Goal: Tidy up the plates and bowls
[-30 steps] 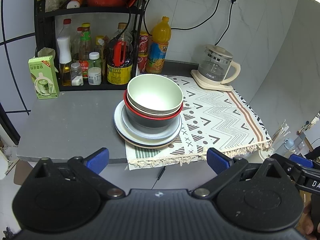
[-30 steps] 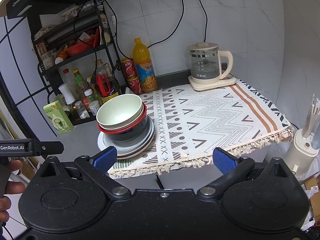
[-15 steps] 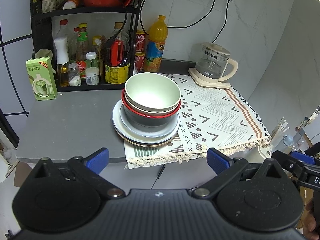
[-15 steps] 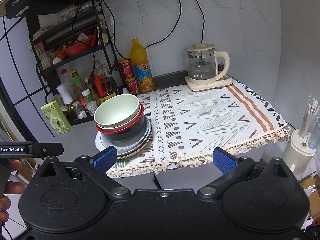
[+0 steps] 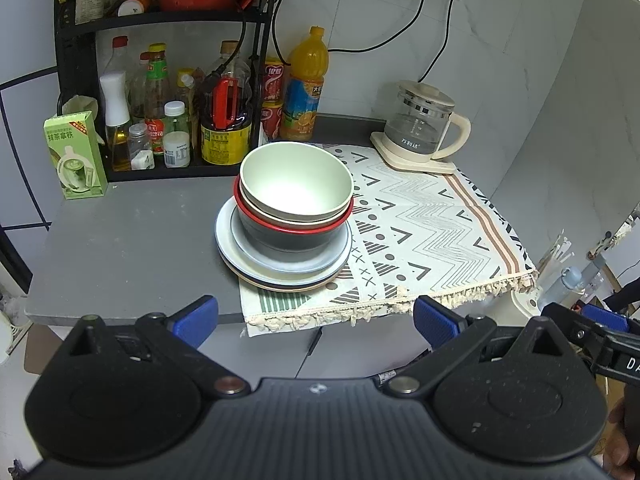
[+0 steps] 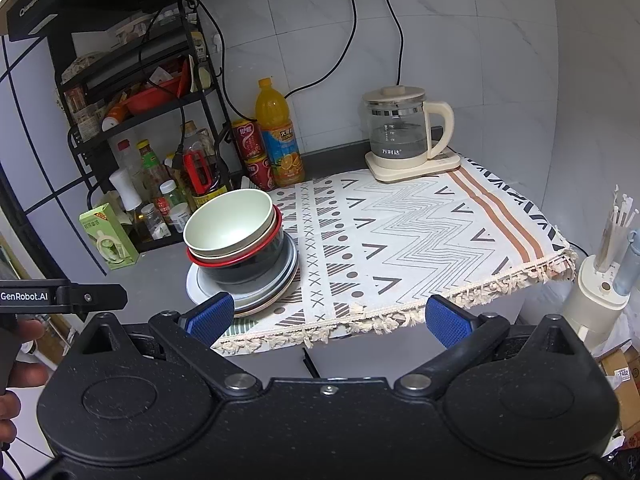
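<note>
Both the left gripper and right gripper hover with fingers released, near the stack of round bowls on plates on the grey tabletop.

Pale green bowl uppermost, upright and empty, nested in a beige bowl, red-rimmed dark bowl beneath, on stacked plates, perhaps four, straddling the cloth's 9 o'clock edge
</note>
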`<state>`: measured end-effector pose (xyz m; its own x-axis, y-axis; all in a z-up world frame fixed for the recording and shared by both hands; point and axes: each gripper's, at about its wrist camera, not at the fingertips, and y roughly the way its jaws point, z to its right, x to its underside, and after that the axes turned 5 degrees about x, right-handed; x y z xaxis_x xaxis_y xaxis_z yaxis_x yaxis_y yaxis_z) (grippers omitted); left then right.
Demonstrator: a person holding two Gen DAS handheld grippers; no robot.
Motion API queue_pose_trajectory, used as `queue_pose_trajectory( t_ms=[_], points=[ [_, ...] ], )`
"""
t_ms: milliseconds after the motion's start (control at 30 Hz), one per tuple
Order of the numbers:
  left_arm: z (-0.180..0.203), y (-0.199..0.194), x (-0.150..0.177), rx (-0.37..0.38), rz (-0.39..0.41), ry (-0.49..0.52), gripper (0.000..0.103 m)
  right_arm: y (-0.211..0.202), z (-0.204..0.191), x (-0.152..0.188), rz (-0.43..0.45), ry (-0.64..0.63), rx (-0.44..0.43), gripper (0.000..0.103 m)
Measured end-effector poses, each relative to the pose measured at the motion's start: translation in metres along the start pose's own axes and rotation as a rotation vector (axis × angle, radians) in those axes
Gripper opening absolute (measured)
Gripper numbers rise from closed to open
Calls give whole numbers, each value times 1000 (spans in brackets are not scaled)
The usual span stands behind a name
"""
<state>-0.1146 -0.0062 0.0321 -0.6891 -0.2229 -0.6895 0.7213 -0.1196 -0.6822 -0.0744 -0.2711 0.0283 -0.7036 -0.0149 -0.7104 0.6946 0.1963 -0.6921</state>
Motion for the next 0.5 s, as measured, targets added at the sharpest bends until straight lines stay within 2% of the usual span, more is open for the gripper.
queue_pose_trajectory(
  t_ms=[500],
  points=[
    [-2, -3, 6, -29, -13, -9, 103, 4, -5, 5, -28, -22, -6, 103]
  ],
)
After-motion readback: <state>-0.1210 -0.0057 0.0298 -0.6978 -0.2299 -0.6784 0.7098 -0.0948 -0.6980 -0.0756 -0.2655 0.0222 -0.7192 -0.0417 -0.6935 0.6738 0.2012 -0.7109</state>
